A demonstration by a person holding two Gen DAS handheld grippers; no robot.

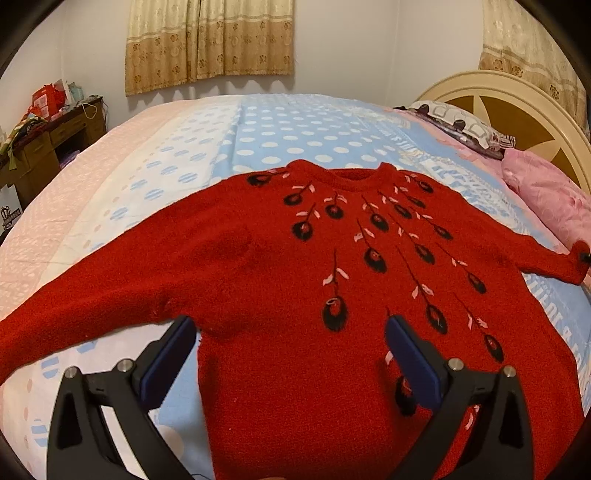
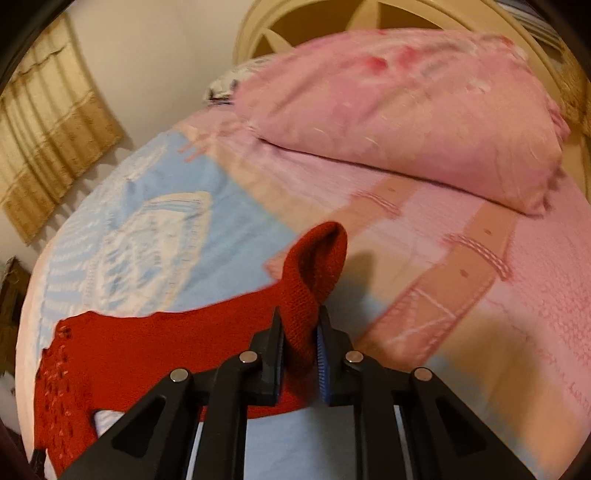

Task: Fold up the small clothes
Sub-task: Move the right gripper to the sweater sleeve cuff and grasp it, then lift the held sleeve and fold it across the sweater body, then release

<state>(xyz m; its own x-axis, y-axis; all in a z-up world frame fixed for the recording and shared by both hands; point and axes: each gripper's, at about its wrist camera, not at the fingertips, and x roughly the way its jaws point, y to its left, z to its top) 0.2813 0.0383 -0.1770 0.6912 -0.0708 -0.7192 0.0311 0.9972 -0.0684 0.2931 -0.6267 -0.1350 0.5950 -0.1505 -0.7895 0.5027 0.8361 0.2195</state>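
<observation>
A red knitted sweater with black and pink feather motifs (image 1: 332,280) lies spread flat, front up, on the blue-and-pink patterned bedspread (image 1: 280,129), sleeves stretched out to either side. The left gripper (image 1: 288,354) hovers over the sweater's lower edge, jaws wide apart and holding nothing. The right gripper (image 2: 301,332) has its jaws clamped on the sweater's sleeve cuff (image 2: 317,266), lifted off the bedspread near the pink pillow (image 2: 406,107).

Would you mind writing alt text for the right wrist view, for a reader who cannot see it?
The right gripper is shut on the cuff end of a red knitted sweater's sleeve, lifting it off a blue and pink bedspread. A pink pillow lies beyond, against a cream headboard.
</observation>
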